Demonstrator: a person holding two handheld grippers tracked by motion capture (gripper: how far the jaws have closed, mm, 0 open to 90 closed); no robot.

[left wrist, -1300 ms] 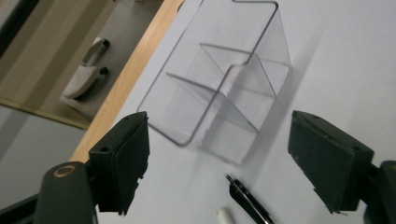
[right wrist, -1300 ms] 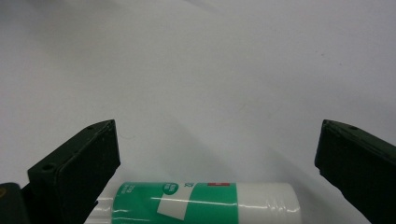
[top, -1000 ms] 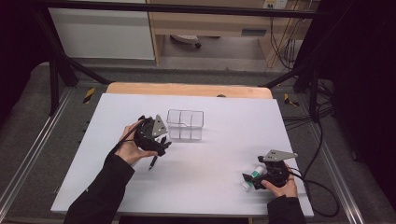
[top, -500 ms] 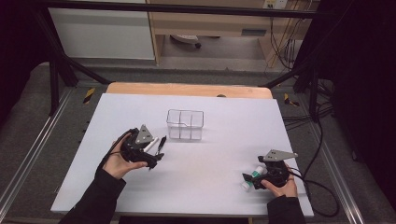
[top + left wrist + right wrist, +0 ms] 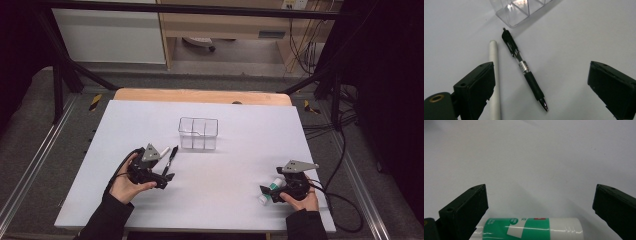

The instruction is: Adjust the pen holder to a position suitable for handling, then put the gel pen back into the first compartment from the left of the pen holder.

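Left gripper [image 5: 167, 172] sat on the near-left part of the table [image 5: 250, 200] in the high view, held in the left hand [image 5: 125, 182], its jaws spread. A pen [image 5: 171, 158] lay at its far side, with a white stick [image 5: 163, 152] just left of it. A clear box [image 5: 198, 133] with 3 or so compartments stood just beyond the pen. The right gripper [image 5: 265, 192] lay near-right, well apart, in the right hand [image 5: 300, 197], with a glue stick [image 5: 270, 191] at its jaws.

From the left gripper [image 5: 541, 85] view, the jaws stood wide apart and held nothing. The pen [image 5: 524, 68] lay flat between them, touching neither, tip nearest the camera. The stick [image 5: 494, 75] lay beside the left jaw, and the box [image 5: 521, 8] stood beyond.

From the right gripper [image 5: 540, 205] view, the jaws were wide open, gripping nothing. The glue stick [image 5: 531, 228] lay crosswise between them on the table.
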